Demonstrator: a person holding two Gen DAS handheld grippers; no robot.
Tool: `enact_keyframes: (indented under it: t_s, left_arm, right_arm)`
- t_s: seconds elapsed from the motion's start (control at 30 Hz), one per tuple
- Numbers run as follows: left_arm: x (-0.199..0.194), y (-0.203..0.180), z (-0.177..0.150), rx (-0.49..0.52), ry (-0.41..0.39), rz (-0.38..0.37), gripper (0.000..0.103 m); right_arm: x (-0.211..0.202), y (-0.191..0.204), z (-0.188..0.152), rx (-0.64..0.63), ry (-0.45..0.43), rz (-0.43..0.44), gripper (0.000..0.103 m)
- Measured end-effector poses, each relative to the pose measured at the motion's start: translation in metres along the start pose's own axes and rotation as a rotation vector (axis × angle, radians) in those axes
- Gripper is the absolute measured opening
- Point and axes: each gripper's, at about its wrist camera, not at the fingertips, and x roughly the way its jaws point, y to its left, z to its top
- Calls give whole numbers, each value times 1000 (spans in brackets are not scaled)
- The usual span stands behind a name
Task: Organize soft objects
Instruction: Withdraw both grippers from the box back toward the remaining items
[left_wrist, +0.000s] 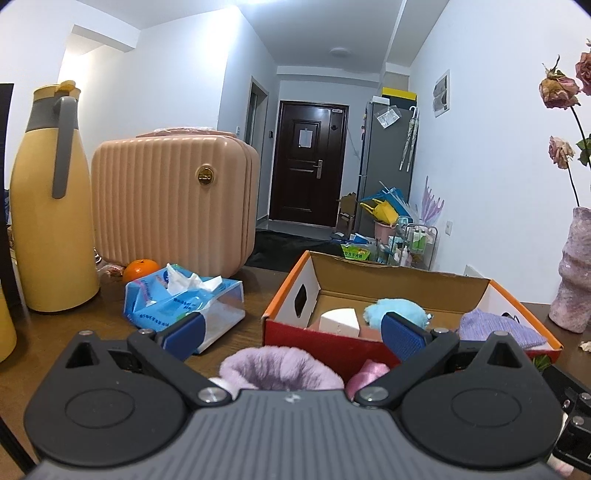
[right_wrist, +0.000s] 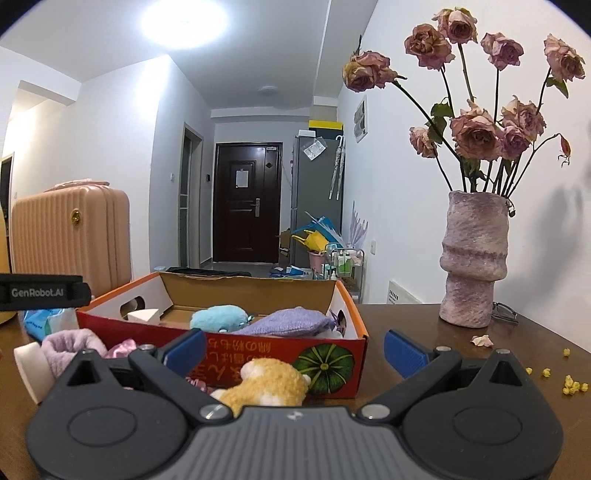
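Observation:
An open cardboard box (left_wrist: 291, 291) (right_wrist: 258, 347) with a red front stands on the brown table. Inside it lie a white wedge sponge (left_wrist: 340, 320) (right_wrist: 144, 315), a light-blue plush (left_wrist: 391, 310) (right_wrist: 218, 316) and a purple knitted piece (left_wrist: 498, 326) (right_wrist: 291, 320). A fluffy lilac item (left_wrist: 280, 367) (right_wrist: 72, 345) and a pink satin piece (left_wrist: 369, 373) (right_wrist: 122, 347) lie on the table, low between the fingers of my open left gripper (left_wrist: 291, 336). My open right gripper (right_wrist: 293, 350) holds nothing; a yellow plush toy (right_wrist: 266, 384) lies beneath it against the box front. A white sponge (right_wrist: 31, 369) sits at the left.
A tissue pack (left_wrist: 184, 302), an orange (left_wrist: 140, 269), a pink ribbed case (left_wrist: 170, 199) and a yellow thermos jug (left_wrist: 48, 199) stand left of the box. A vase of dried roses (right_wrist: 472, 258) stands at the right, with petals and yellow crumbs (right_wrist: 569, 386) near it.

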Motion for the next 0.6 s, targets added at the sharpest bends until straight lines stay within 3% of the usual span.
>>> enact_keyframes:
  t_s: [0.6]
  left_arm:
    - [-41,17,-10,30,3,-7,103]
  right_arm:
    - [-44,-6,-9,-18,0,19,103]
